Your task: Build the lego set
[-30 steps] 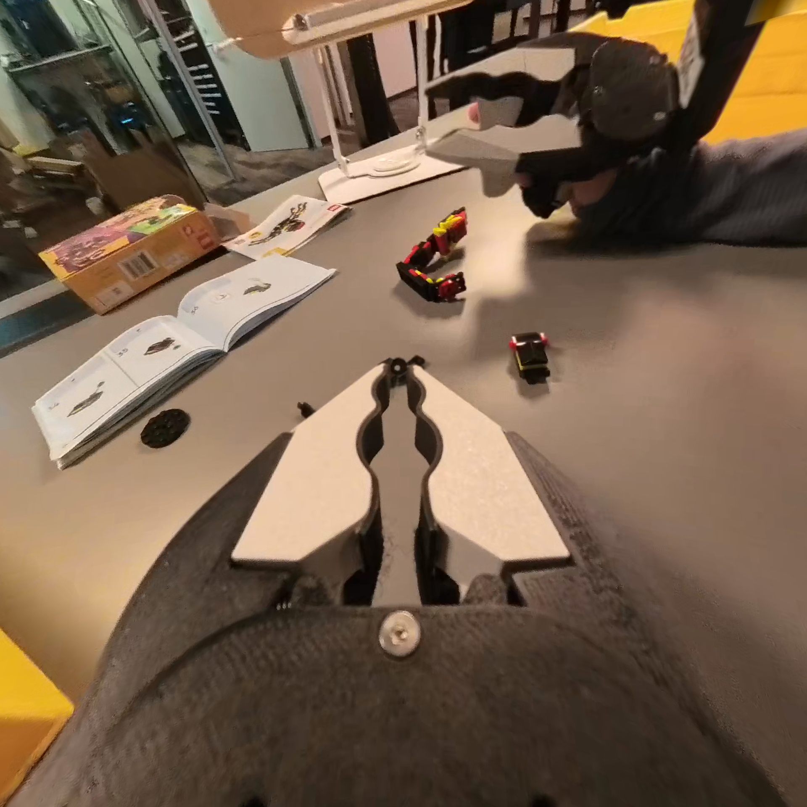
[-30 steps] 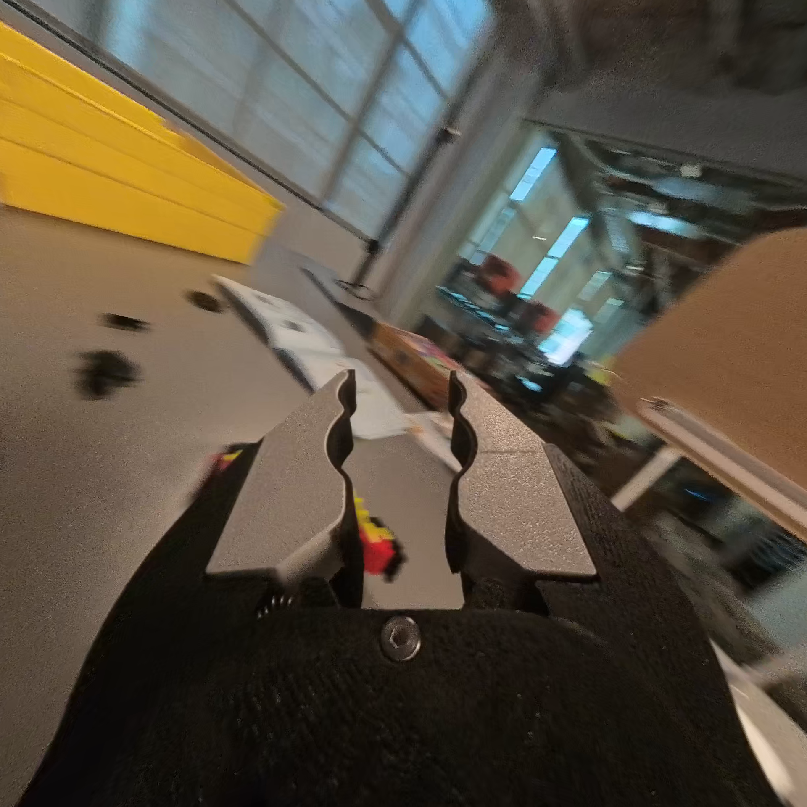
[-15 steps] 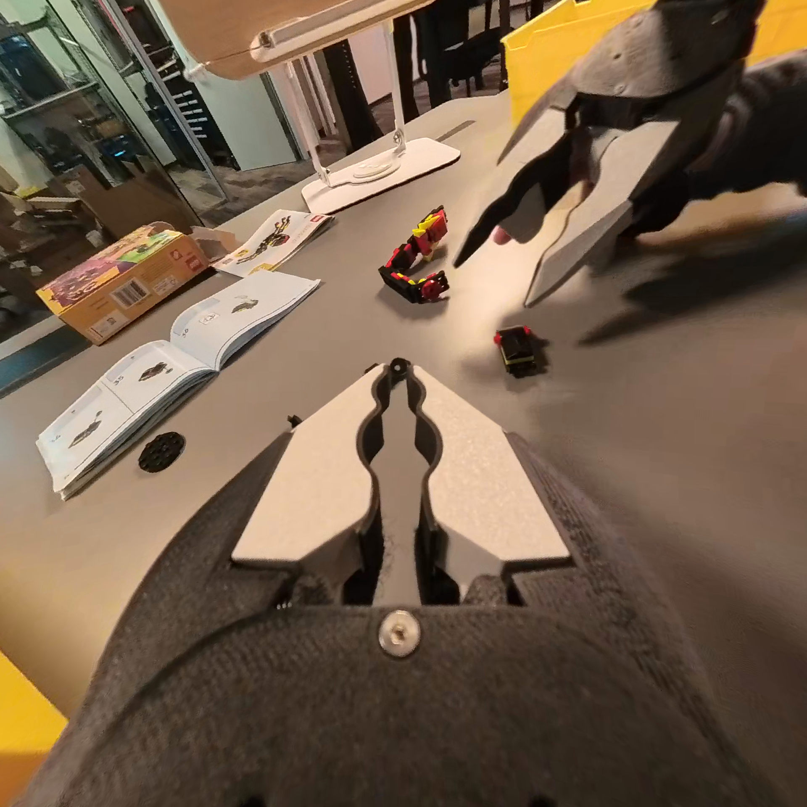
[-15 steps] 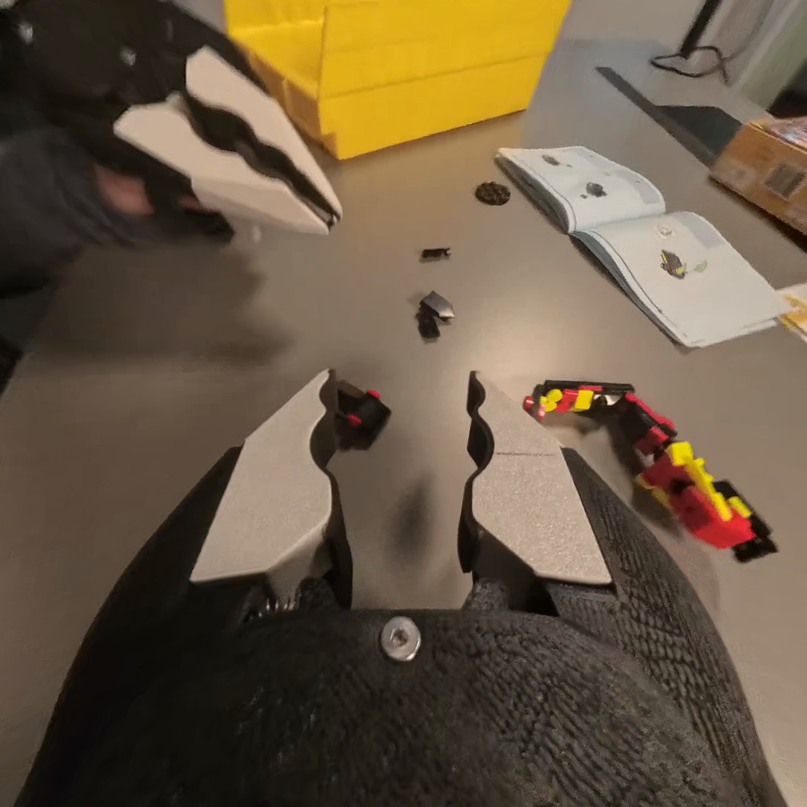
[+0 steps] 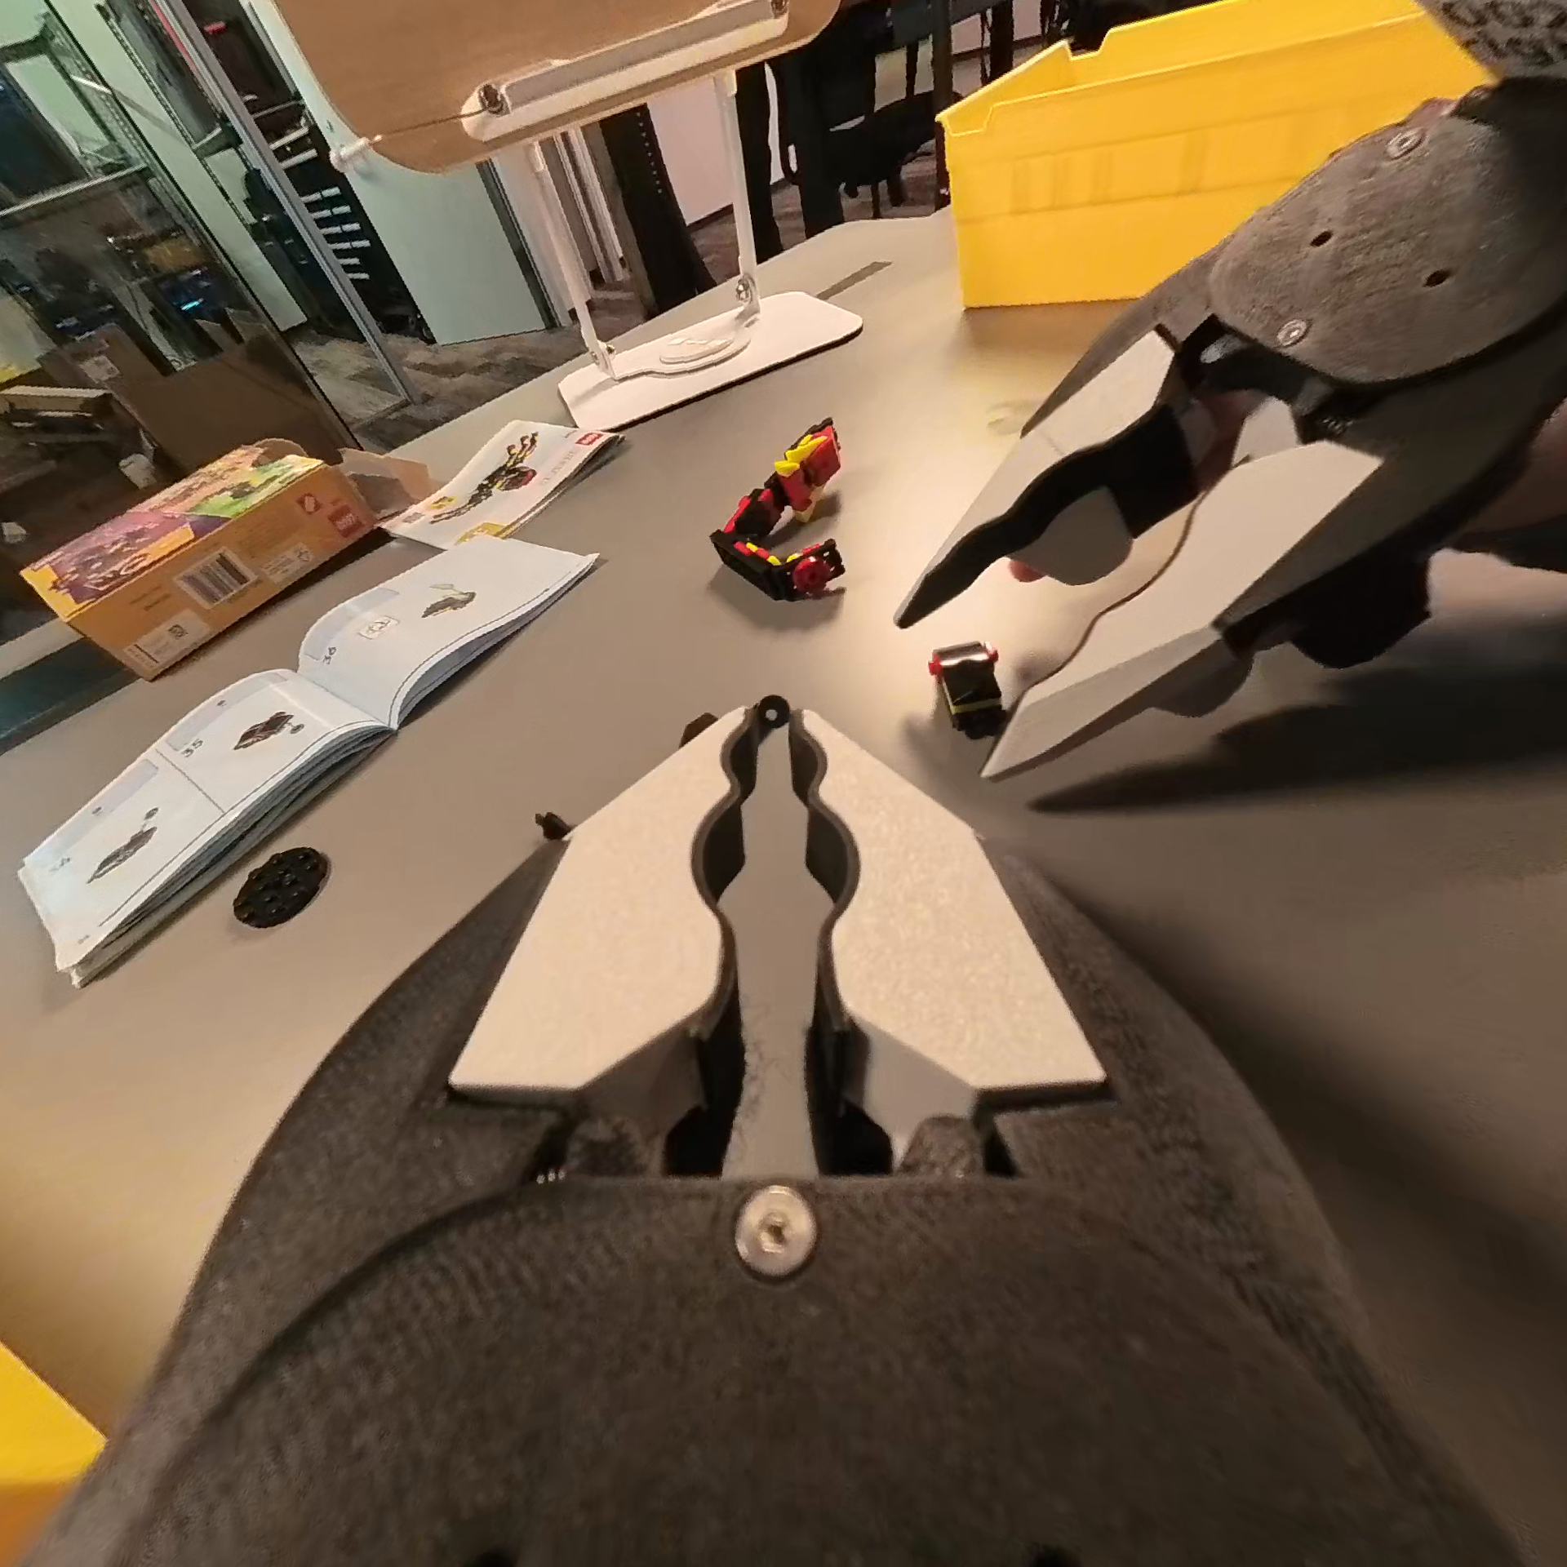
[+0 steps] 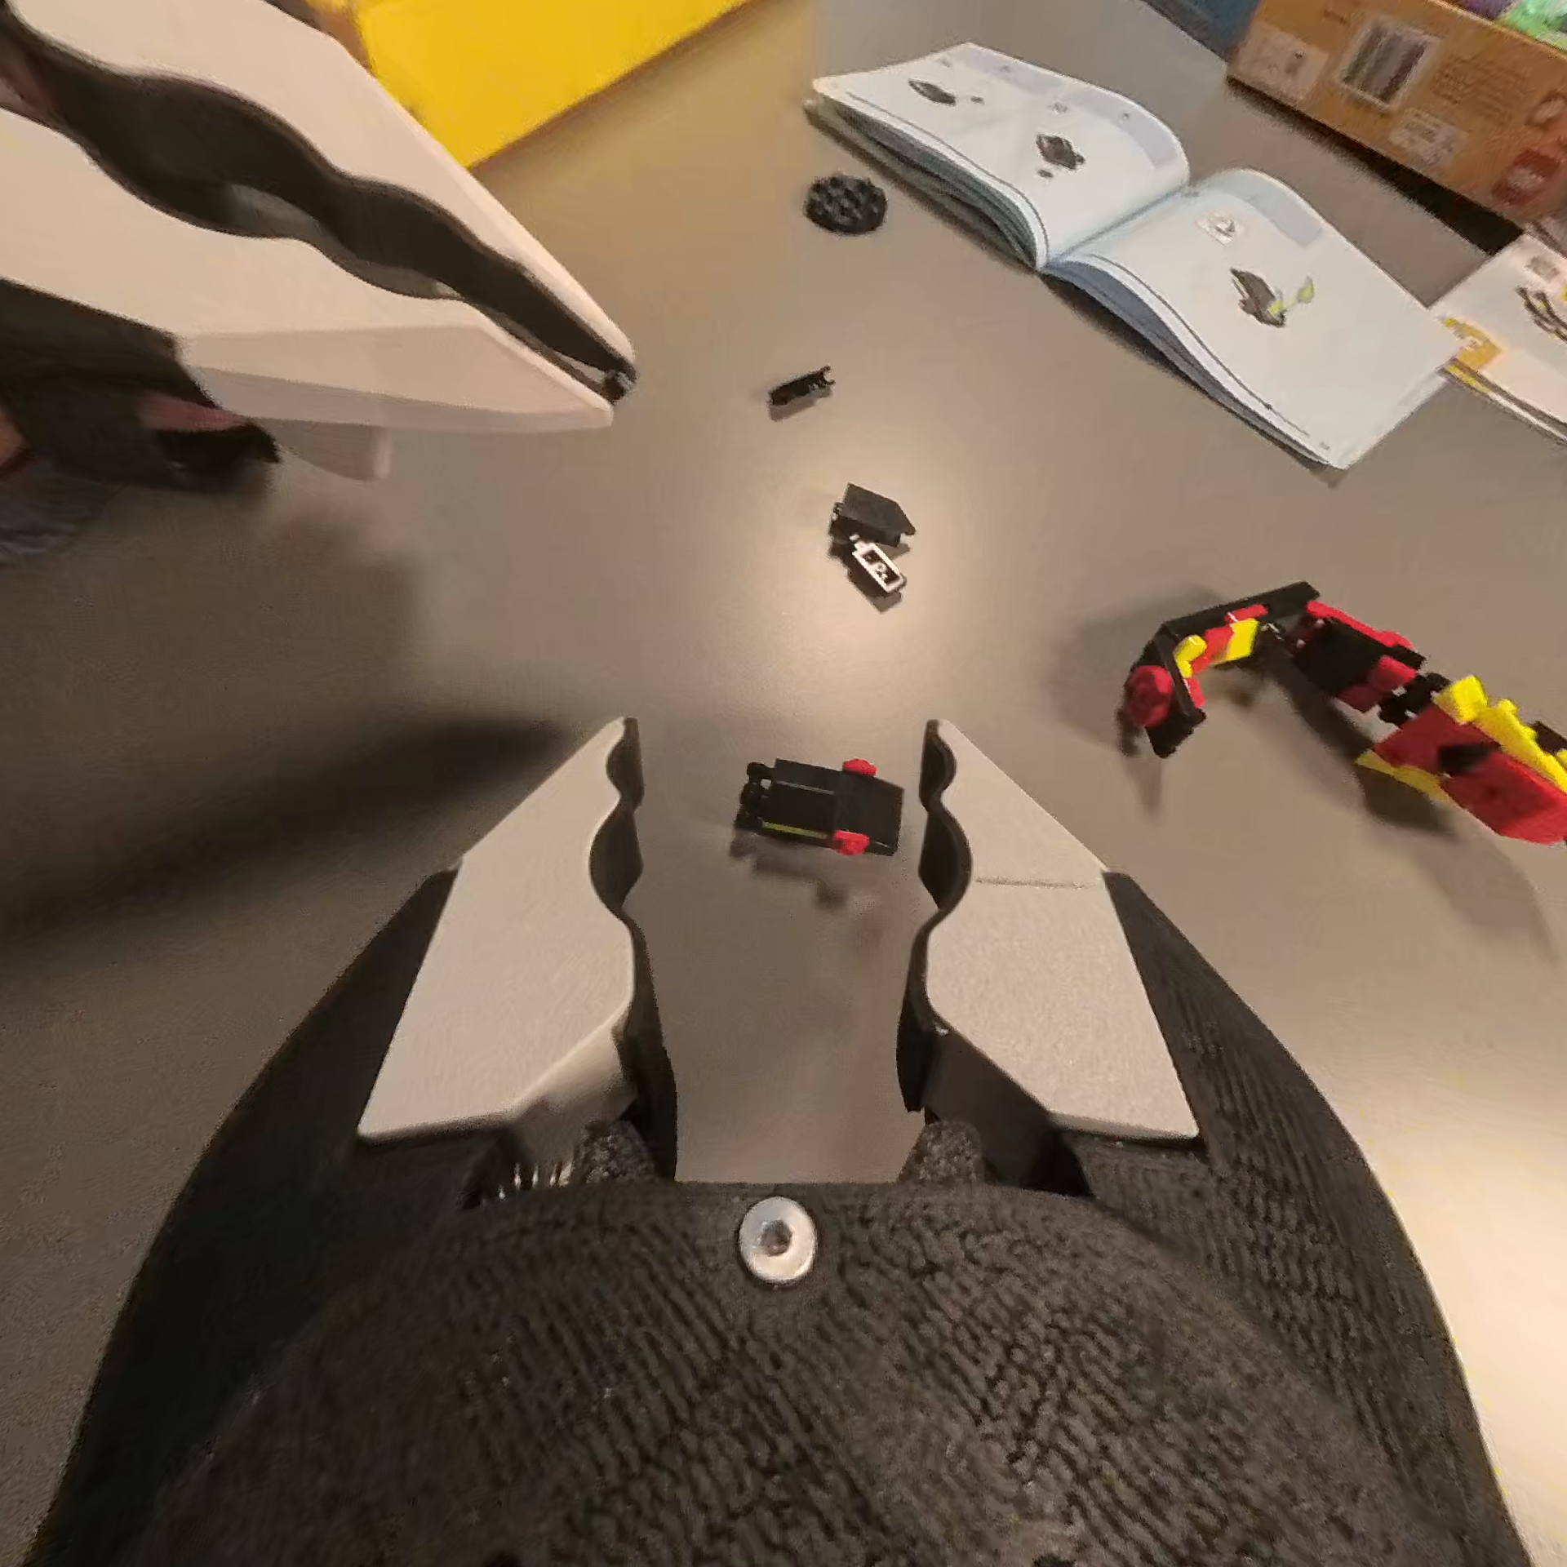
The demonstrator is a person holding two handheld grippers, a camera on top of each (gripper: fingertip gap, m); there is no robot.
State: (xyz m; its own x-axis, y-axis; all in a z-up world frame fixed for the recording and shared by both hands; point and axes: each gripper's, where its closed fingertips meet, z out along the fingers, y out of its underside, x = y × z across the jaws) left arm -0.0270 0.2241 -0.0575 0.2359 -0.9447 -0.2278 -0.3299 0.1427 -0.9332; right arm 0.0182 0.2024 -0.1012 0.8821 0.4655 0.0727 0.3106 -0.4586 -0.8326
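My left gripper (image 5: 772, 721) is shut on a tiny black lego piece (image 5: 772, 705) that sticks out of its tips; it also shows in the right wrist view (image 6: 615, 386). My right gripper (image 6: 780, 729) is open and low over the grey table. A small black block with red studs (image 6: 818, 810) lies on the table between its fingertips, untouched. In the left wrist view the right gripper (image 5: 943, 699) straddles that block (image 5: 967, 683). A red, yellow and black lego assembly (image 6: 1357, 687) lies to the right, and shows in the left wrist view (image 5: 784, 526).
Loose black pieces (image 6: 869, 538), a thin black part (image 6: 801, 390) and a round black plate (image 6: 845, 202) lie beyond. An open booklet (image 5: 297, 729), a second booklet (image 5: 509, 483), the set box (image 5: 195, 551), a lamp base (image 5: 704, 348) and a yellow bin (image 5: 1187, 186) ring the table. One gripper's finger ends stand about 7 cm off the other's.
My right gripper has swung round and come down, still open, so its fingers now straddle the small black block. My left gripper has stayed shut and has barely moved.
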